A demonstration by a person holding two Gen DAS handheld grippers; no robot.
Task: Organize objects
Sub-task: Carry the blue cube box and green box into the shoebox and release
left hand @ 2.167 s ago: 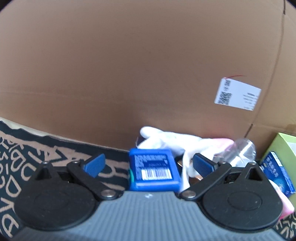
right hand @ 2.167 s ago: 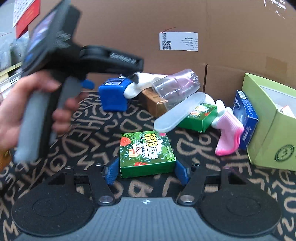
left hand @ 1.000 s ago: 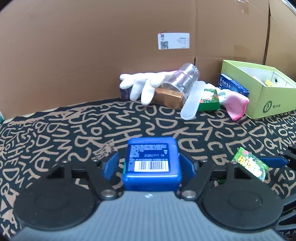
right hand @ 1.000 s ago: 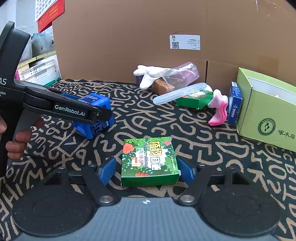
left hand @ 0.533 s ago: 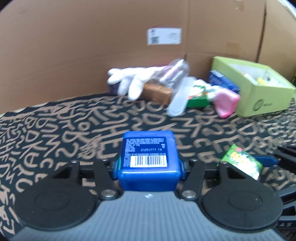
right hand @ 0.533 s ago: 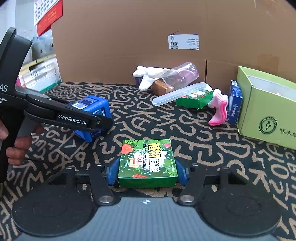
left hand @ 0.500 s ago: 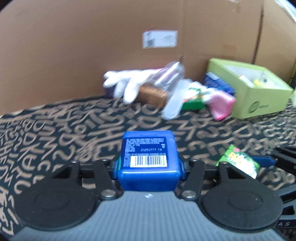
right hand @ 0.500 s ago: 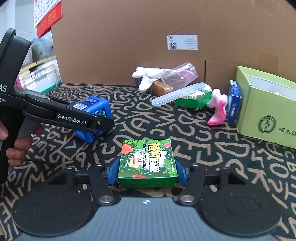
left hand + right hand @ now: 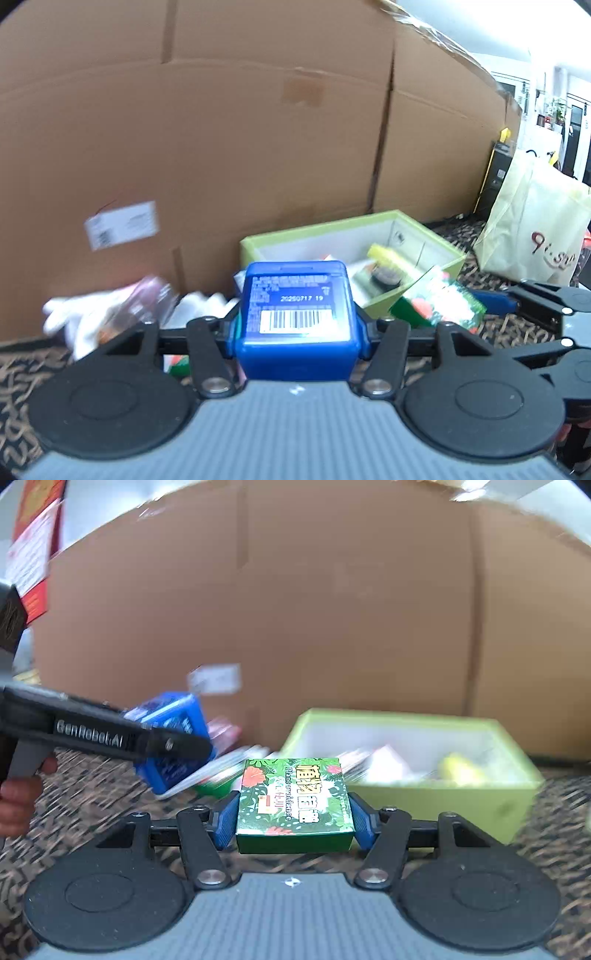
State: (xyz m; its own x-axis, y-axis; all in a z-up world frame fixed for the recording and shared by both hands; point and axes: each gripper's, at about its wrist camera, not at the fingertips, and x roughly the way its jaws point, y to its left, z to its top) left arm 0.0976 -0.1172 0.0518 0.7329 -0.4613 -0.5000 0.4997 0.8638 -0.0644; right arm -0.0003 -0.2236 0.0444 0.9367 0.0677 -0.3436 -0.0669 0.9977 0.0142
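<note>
The left tongs (image 9: 297,332) clamp a blue box (image 9: 295,317), barcode face up, held clear of the patterned worktop (image 9: 554,834). The right tongs (image 9: 293,821) grip a green floral box (image 9: 293,801) the same way. Both boxes hang in front of the open lime-green carton (image 9: 480,801) standing by the cardboard wall (image 9: 221,147) along the worktop's far edge.

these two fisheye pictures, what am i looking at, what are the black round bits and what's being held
Each picture comes from a camera on a handheld claw that a person carries, one per hand. The black discs and arms at the bottom are the claw's own linkage. The left claw is clamped on a blue box with a barcode; the right claw is clamped on a green flowered box. Ahead, on a patterned cloth, stands an open lime-green box already holding items, with blurred clutter beside it.
</note>
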